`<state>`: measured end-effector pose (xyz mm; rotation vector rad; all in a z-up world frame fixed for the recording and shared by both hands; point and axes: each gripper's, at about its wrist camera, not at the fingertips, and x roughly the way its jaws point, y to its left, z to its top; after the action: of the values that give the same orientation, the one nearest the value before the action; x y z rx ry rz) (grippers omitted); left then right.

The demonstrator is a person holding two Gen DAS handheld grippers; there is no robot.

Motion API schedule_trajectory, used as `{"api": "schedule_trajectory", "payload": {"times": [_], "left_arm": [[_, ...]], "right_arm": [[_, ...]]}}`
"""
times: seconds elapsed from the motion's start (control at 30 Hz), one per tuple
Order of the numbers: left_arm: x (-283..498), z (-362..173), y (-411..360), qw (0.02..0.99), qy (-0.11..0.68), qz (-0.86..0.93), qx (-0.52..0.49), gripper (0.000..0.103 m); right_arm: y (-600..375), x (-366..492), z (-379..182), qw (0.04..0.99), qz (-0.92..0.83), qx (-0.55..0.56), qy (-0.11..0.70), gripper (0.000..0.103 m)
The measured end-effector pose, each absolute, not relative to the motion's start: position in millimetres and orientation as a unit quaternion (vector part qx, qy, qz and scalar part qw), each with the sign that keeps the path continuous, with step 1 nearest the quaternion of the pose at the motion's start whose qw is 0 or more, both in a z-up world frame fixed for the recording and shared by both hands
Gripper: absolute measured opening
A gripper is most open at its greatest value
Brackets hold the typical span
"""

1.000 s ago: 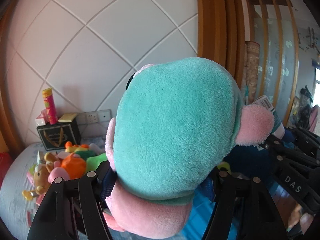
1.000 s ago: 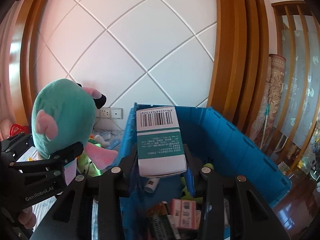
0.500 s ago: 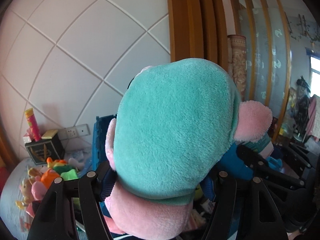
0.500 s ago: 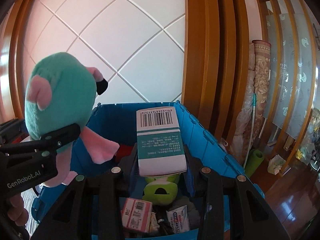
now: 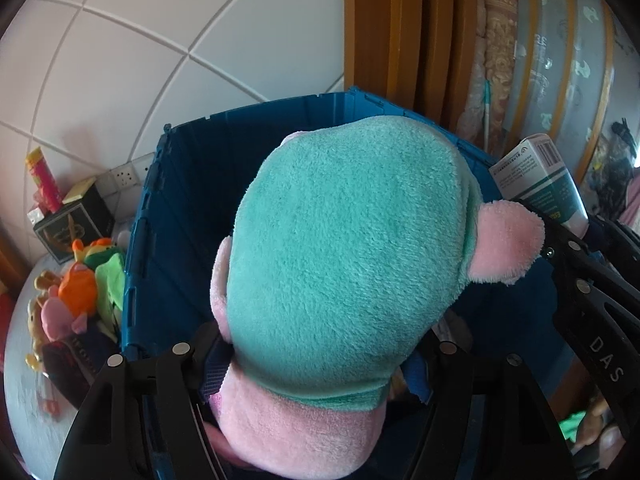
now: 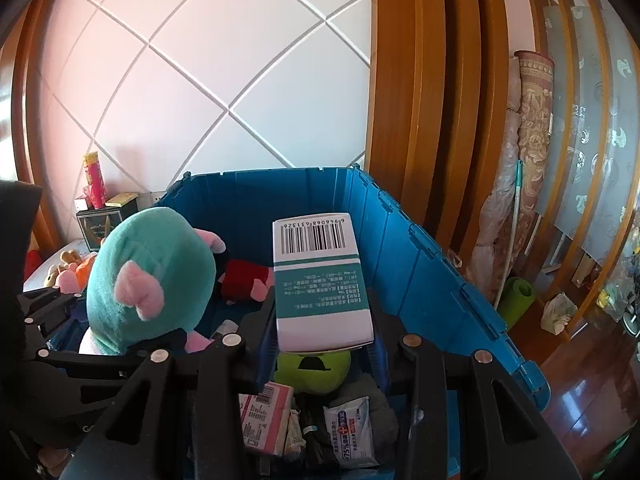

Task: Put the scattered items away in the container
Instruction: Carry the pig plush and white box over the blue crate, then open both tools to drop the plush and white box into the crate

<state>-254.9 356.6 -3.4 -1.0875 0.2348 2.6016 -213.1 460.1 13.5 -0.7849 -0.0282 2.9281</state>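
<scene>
Left gripper (image 5: pixel 316 360): fingers closed on a teal-and-pink plush toy (image 5: pixel 344 264), gripped at its pink lower part. The toy is held above the open blue container (image 5: pixel 168 240); in the right wrist view it hangs over the container's left side.

Right gripper (image 6: pixel 320 344): fingers closed on a white-and-green carton (image 6: pixel 320 280), barcode end pointing away from the camera. The carton is held over the middle of the container (image 6: pixel 440 280), above the contents and not touching them.

Container contents, right wrist view: a green plush (image 6: pixel 314 368) directly beneath the carton, a red plush (image 6: pixel 244 280) near the far wall, a pink-and-white box (image 6: pixel 266 416), and a white wipes packet (image 6: pixel 352 432) marked 75%.

Outside the container, left wrist view: a cluster of small plush toys (image 5: pixel 76 296) lies on the grey table (image 5: pixel 24 420) just beside the container's left wall. Behind them stand a dark box (image 5: pixel 74 226) and a red-and-yellow tube (image 5: pixel 44 180) against the tiled wall.
</scene>
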Motion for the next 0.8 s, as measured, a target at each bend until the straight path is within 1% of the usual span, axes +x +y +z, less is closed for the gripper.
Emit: {"api": "schedule_trajectory", "payload": {"times": [0.27,0.47,0.67,0.73,0.77,0.8], "left_arm": [[-258.1,-12.9,340.8,0.151,0.089,0.906,-0.385,0.073],[-256.6,-14.9,338.5,0.149,0.096,0.905,-0.386,0.08],[-251.8,-8.0,337.0,0.147,0.098,0.912,-0.371,0.082],[-250.1,-5.7,335.9,0.146,0.098,0.913,-0.367,0.084],[-249.8,-5.2,335.3,0.145,0.098,0.914,-0.366,0.084],[-249.7,-5.0,334.7,0.144,0.098,0.915,-0.365,0.084]], "right_arm": [[461.2,-215.9,11.3,0.058,0.961,-0.269,-0.016,0.038],[460.4,-213.3,11.8,0.064,0.96,-0.272,-0.021,0.039],[461.0,-210.8,14.1,0.067,0.96,-0.269,-0.022,0.039],[462.2,-210.4,14.3,0.07,0.96,-0.269,-0.021,0.05],[462.8,-210.4,14.7,0.072,0.96,-0.269,-0.02,0.064],[463.3,-210.0,15.3,0.074,0.961,-0.267,-0.02,0.075]]}}
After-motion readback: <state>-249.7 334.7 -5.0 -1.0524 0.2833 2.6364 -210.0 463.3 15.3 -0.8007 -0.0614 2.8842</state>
